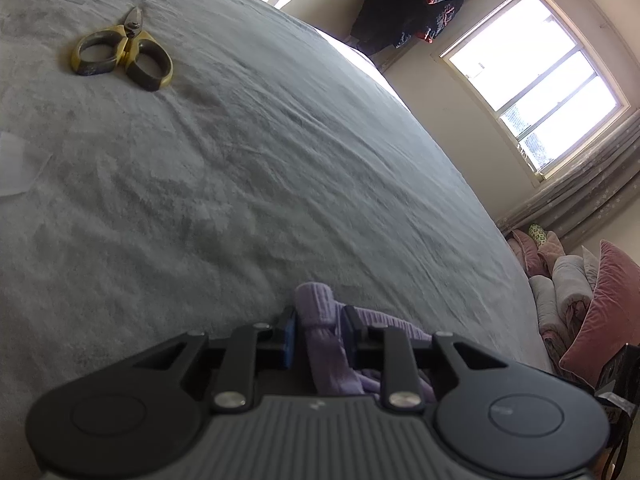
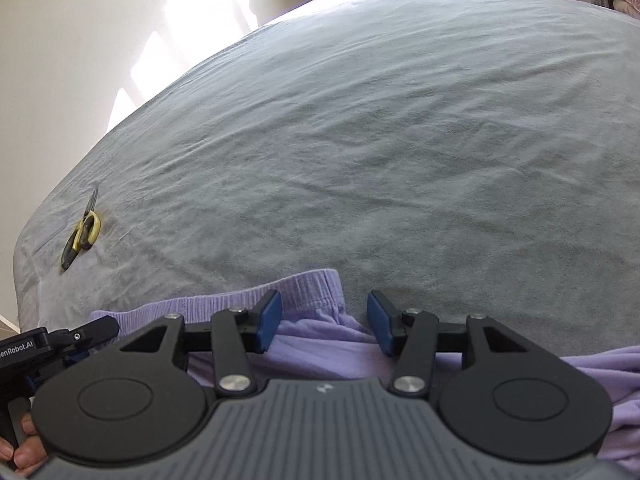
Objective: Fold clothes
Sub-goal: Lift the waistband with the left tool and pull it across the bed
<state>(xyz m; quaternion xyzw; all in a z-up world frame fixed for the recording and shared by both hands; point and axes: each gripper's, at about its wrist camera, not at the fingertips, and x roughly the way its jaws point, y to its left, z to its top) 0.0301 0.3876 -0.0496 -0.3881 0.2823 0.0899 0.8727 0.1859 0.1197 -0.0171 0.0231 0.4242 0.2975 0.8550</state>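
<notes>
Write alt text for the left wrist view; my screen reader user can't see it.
The left gripper pinches a bunched edge of a lilac garment on a grey bedspread. Yellow-handled scissors lie far off, a bright window beyond.

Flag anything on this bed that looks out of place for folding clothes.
The yellow-handled scissors lie loose on the grey bedspread, away from the lilac garment at its near edge. A sharp tool looks odd on a folding surface. Nothing looks spilled or damaged.

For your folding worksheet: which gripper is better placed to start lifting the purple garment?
Left. The left gripper already has a bunch of the purple garment between its pads, while the right gripper hangs open above the waistband.
</notes>
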